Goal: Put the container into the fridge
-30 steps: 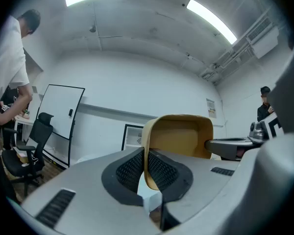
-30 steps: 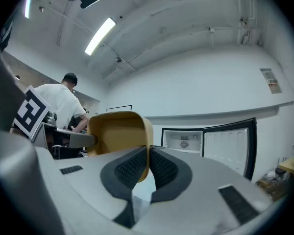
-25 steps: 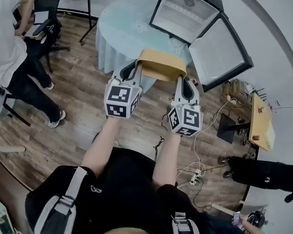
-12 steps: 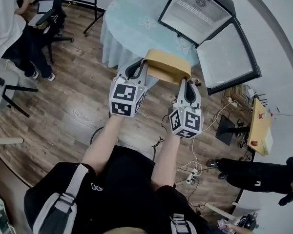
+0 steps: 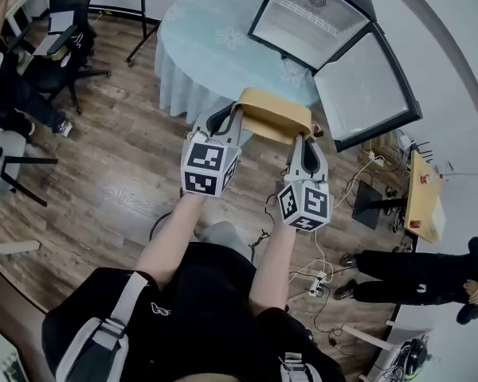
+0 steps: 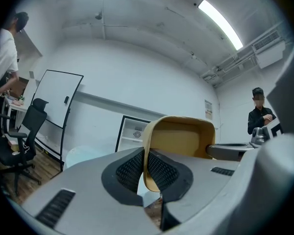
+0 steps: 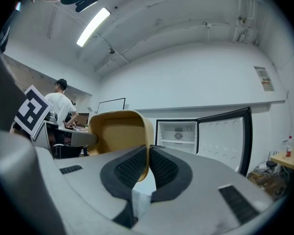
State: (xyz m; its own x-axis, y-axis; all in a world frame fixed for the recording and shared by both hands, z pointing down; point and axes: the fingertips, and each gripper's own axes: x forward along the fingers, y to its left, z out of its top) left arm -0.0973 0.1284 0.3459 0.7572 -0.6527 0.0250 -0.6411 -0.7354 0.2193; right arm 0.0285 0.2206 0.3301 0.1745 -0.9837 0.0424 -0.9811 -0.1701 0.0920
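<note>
Mid-frame, left tongs [image 5: 233, 118] and right tongs [image 5: 303, 143] each pinch a side wall of the yellow container [image 5: 276, 110]; open fridge [image 5: 312, 10] stands at upper right.

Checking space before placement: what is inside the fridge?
The fridge is open. Its upper part shows white walls, a shelf and nothing stored. Its lower part is hidden behind the right claw, which grips the container.

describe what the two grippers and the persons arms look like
The left gripper and right gripper are light grey shells with black meshed pads, each carrying a white cube with black square markers. Black short-sleeved top, grey shoulder straps.
</note>
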